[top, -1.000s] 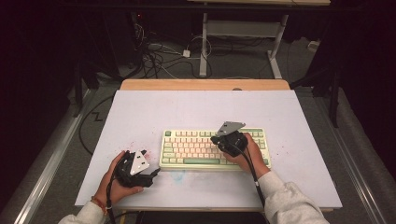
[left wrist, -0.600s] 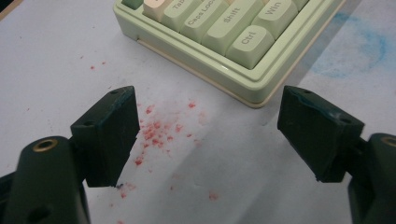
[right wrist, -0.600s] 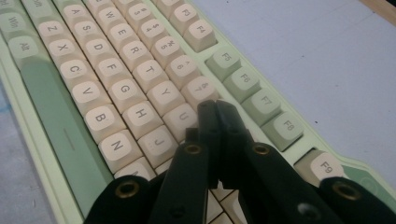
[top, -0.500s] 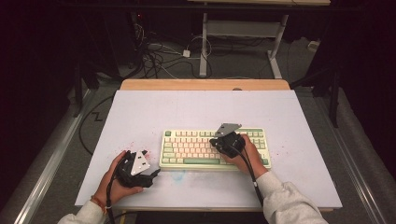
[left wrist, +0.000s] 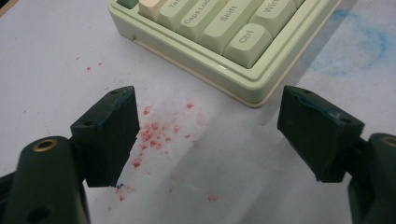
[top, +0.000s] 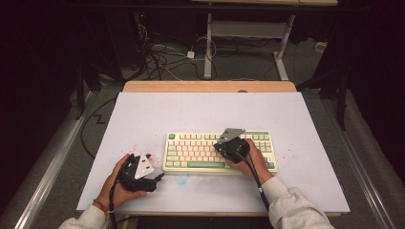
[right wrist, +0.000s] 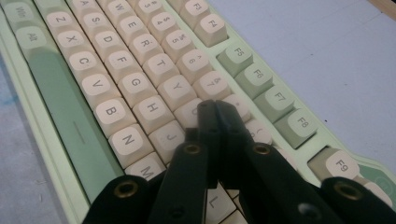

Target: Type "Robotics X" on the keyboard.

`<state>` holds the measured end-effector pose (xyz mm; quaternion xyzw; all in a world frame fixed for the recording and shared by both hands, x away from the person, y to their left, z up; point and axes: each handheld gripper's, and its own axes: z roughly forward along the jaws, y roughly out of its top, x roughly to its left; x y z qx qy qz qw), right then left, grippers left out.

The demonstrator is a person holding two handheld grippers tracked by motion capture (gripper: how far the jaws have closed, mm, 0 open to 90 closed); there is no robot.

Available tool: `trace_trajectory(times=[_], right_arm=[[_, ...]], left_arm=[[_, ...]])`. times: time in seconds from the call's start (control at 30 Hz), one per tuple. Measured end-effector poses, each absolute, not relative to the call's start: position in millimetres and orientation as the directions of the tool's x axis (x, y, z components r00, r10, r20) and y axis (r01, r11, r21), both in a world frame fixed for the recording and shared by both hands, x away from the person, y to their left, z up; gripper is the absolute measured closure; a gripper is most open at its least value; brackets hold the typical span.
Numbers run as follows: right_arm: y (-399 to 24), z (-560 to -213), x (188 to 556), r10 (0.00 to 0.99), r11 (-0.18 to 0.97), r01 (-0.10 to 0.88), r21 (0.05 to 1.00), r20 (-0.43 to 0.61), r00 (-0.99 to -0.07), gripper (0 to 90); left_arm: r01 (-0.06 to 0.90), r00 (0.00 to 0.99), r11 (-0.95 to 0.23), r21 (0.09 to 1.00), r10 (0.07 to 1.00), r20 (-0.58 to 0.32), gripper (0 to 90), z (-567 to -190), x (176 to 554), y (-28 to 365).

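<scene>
At the left, the left gripper [top: 152,180] is held low over the white table [top: 143,114], just beside the near-left corner of the keyboard [top: 191,164]. In the left gripper view its jaws are seen spread wide with nothing between them but bare table flecked with red specks [left wrist: 154,133] (a faint blue smear [left wrist: 359,46] lies beyond the keyboard's front edge), and the Ctrl key [left wrist: 247,42] sits just ahead of them. This hand is judged to be idle, waiting beside the board.

Across the middle, the keyboard lies flat and square to the table's near edge, well clear of the wooden strip [top: 210,86] at the far side.

At the right, the right gripper [right wrist: 215,112] is set over the keyboard's right half with its jaws closed tight together, nothing gripped, forming a single point. That point is seen resting at the keys around U [right wrist: 189,114] and J [right wrist: 168,135]; whether a key is pressed down cannot be told. The step in hand is judged to be typing with the closed tip. For the next move, a small lift and a careful shift to the next key would be called for, so that neighbouring caps are not struck.
</scene>
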<state>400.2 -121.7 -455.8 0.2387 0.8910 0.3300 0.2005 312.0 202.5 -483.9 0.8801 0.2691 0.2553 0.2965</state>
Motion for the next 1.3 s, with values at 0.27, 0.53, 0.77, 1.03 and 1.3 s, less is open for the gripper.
trace_trajectory(times=[0.27, 0.53, 0.77, 1.03, 1.3], right_arm=[[-125, -450, 397, 0.557, 0.651, 0.275, 0.707, -0.200, -0.806, 87.9], [-131, -441, 393, 0.580, 0.608, 0.262, 0.750, -0.194, -0.791, 84.2], [-137, -433, 389, 0.599, 0.579, 0.249, 0.776, -0.197, -0.776, 80.9], [-147, -423, 385, 0.617, 0.551, 0.226, 0.803, -0.209, -0.759, 72.3], [-159, -416, 378, 0.644, 0.522, 0.197, 0.830, -0.232, -0.729, 53.8]], left_arm=[[0.323, 0.730, -0.687, 0.651, 0.619, 0.291, 20.0, -485, 312, 202], [0.327, 0.731, -0.688, 0.647, 0.618, 0.288, 20.0, -485, 313, 202], [0.332, 0.729, -0.685, 0.648, 0.623, 0.285, 20.3, -486, 313, 202], [0.330, 0.726, -0.685, 0.650, 0.624, 0.289, 20.3, -485, 312, 202], [0.330, 0.729, -0.688, 0.646, 0.621, 0.288, 20.3, -485, 312, 203]])
